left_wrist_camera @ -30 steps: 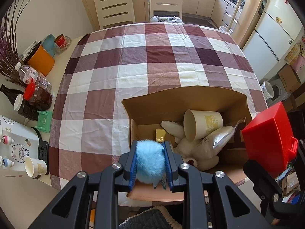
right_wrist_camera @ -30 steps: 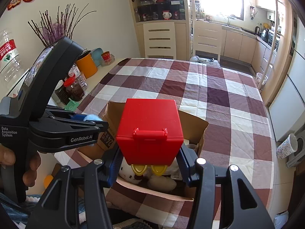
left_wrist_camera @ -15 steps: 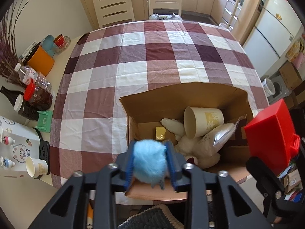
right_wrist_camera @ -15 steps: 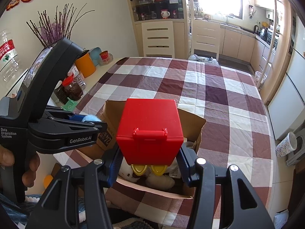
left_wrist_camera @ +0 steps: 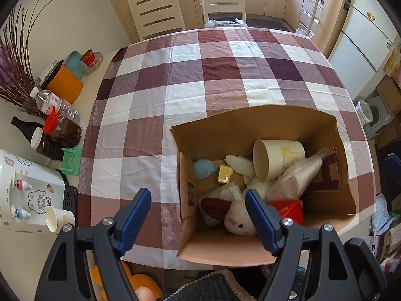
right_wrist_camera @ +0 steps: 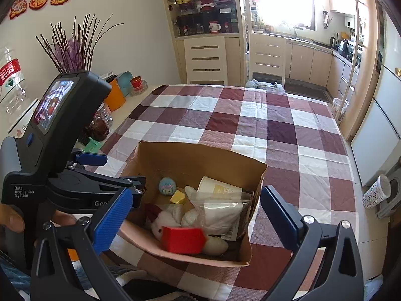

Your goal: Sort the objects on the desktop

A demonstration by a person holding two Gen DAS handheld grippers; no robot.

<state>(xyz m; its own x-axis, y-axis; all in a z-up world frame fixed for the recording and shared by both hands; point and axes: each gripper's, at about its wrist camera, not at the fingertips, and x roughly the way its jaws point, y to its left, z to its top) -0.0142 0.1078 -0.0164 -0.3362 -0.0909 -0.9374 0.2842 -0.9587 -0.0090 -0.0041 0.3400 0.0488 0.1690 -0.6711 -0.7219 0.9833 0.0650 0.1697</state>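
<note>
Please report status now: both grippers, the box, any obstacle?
Left hand-held gripper open, right hand-held gripper open. Blue pom-pom and red box inside cardboard box. No obstacle seen.

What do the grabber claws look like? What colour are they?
Both the left gripper and the right gripper are black plastic frames with silver screws and two blue ribbed fingers. In the right view, the left one has a small screen on top and white words, "Data Acquisition System".

Rectangular table under a maroon-and-white checked cloth (left_wrist_camera: pixel 150 95). Directly on it, at the near edge toward the right: one open brown cardboard box (left_wrist_camera: pixel 250 123), upright, holding assorted items. Rest of cloth bare to the far end.
</note>
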